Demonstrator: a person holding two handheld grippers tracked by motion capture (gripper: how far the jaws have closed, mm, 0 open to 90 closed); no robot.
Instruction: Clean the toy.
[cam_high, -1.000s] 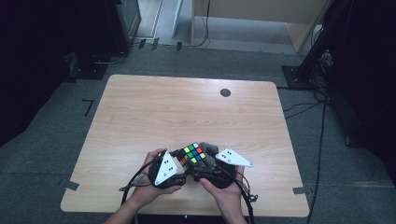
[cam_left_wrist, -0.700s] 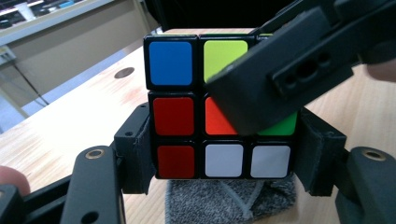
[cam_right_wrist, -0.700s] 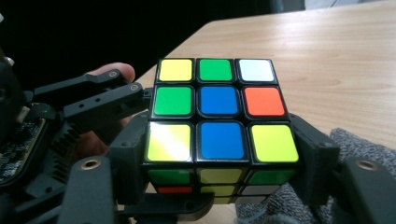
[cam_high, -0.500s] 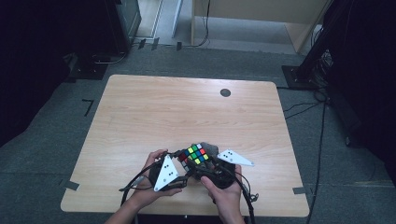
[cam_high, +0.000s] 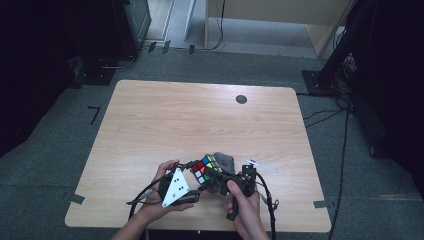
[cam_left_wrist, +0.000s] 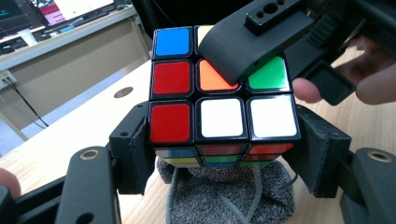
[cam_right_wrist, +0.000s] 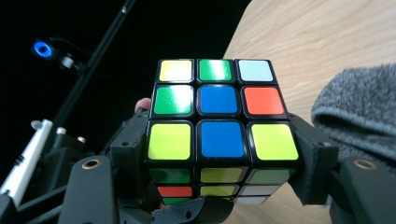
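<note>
Near the front edge of the surface (cam_high: 150, 115), both the left tool (cam_left_wrist: 219, 140) and the right tool (cam_right_wrist: 224, 154) grip the colour cube (cam_high: 205, 168), the left jaws just loosening slightly, above a grey cloth (cam_high: 225, 161).

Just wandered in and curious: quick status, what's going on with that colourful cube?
Left hand-held gripper clamped on puzzle cube, jaws just easing. Right hand-held gripper jaws against cube's sides. Cube held just above grey cloth, near table edge. Nothing in the way.
</note>
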